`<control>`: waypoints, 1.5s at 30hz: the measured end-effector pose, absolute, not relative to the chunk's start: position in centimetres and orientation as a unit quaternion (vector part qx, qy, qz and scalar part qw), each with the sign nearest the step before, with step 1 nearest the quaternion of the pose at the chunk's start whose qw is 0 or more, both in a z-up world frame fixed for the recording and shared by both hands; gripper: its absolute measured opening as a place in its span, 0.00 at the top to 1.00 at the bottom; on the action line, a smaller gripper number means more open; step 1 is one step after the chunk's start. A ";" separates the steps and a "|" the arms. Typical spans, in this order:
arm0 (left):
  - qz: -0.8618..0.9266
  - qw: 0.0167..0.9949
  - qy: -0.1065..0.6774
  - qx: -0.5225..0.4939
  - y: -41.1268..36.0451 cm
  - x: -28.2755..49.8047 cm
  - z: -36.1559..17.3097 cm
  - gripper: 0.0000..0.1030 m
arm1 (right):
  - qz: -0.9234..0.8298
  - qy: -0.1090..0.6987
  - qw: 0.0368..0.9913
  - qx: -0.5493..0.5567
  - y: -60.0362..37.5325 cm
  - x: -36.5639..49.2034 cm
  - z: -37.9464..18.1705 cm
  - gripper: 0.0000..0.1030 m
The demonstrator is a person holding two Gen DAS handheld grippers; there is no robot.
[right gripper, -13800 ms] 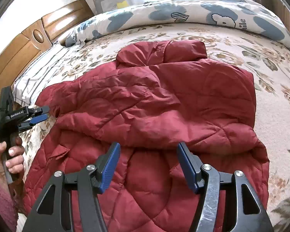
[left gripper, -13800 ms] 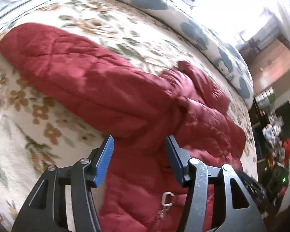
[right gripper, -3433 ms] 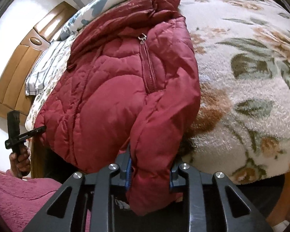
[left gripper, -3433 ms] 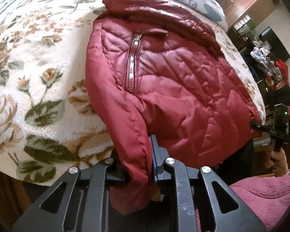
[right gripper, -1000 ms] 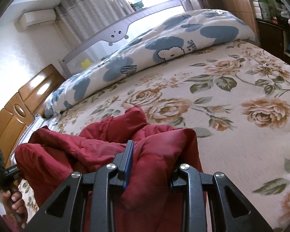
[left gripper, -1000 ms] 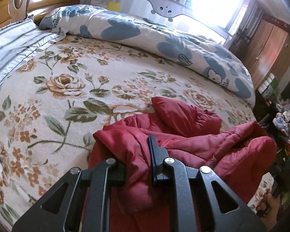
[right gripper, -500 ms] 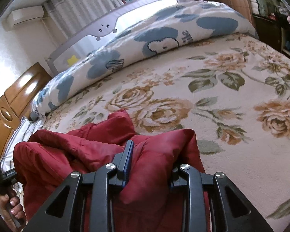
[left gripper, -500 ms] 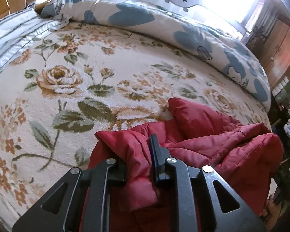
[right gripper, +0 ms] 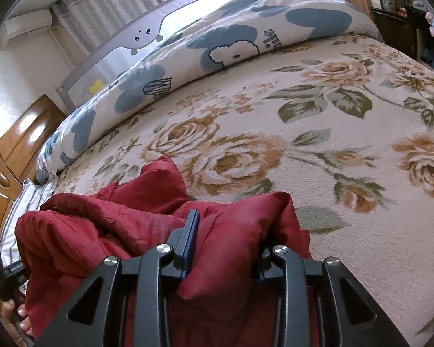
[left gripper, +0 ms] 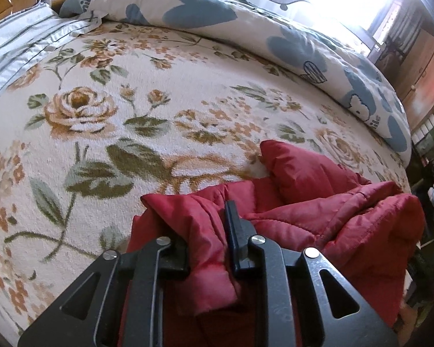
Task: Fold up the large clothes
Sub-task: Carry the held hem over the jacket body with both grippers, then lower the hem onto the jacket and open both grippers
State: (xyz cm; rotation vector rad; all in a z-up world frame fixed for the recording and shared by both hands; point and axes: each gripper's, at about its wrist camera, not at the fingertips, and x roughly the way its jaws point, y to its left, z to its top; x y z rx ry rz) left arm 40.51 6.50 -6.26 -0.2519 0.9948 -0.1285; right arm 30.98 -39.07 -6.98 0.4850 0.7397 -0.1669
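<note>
A dark red quilted jacket lies bunched on the floral bed cover, its lower part folded up over the rest. My left gripper is shut on the jacket's left corner, low over the bed. My right gripper is shut on the jacket's right corner. The folded edge hangs between the two grippers. The jacket's collar pokes out ahead of the fold. My left gripper also shows at the left edge of the right wrist view.
The floral bed cover stretches ahead. A rolled blue-and-white duvet lies along the far side under a grey bed rail. A striped pillow and wooden headboard are to the left. Cabinets stand to the right.
Both grippers have carried the jacket's held edge forward and lower over the bed, closer to the collar. Both stay shut on the fabric.
</note>
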 end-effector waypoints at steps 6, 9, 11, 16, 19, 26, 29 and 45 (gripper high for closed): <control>-0.086 0.886 0.445 -0.099 7.0 37.1 -2.2 0.65 | -0.082 0.360 0.898 0.239 -39.3 31.3 -7.6 0.69; -0.114 0.895 0.420 -0.100 7.1 34.6 0.1 0.64 | -0.085 0.362 0.897 0.239 -39.2 31.4 -7.7 0.69; -0.137 0.897 0.409 -0.093 6.5 33.2 1.0 0.64 | -0.086 0.363 0.897 0.238 -39.2 31.5 -7.7 0.69; -0.206 0.878 0.429 -0.056 2.4 30.7 0.1 0.64 | -0.089 0.371 0.894 0.233 -39.1 32.1 -7.6 0.69; -0.226 0.863 0.452 0.004 -1.4 29.8 -2.2 0.64 | -0.086 0.378 0.892 0.233 -39.2 32.3 -7.5 0.68; -0.176 0.861 0.473 0.063 -3.7 32.4 -5.9 0.63 | -0.067 0.338 0.898 0.272 -39.7 29.2 -3.1 0.52; -0.168 0.863 0.474 0.050 -3.4 33.5 -6.1 0.63 | -0.061 0.307 0.915 0.254 -38.5 26.2 -0.6 0.29; -0.151 0.869 0.471 0.001 -0.3 34.4 -6.5 0.74 | -0.011 0.438 0.888 0.139 -33.6 28.6 -7.2 0.24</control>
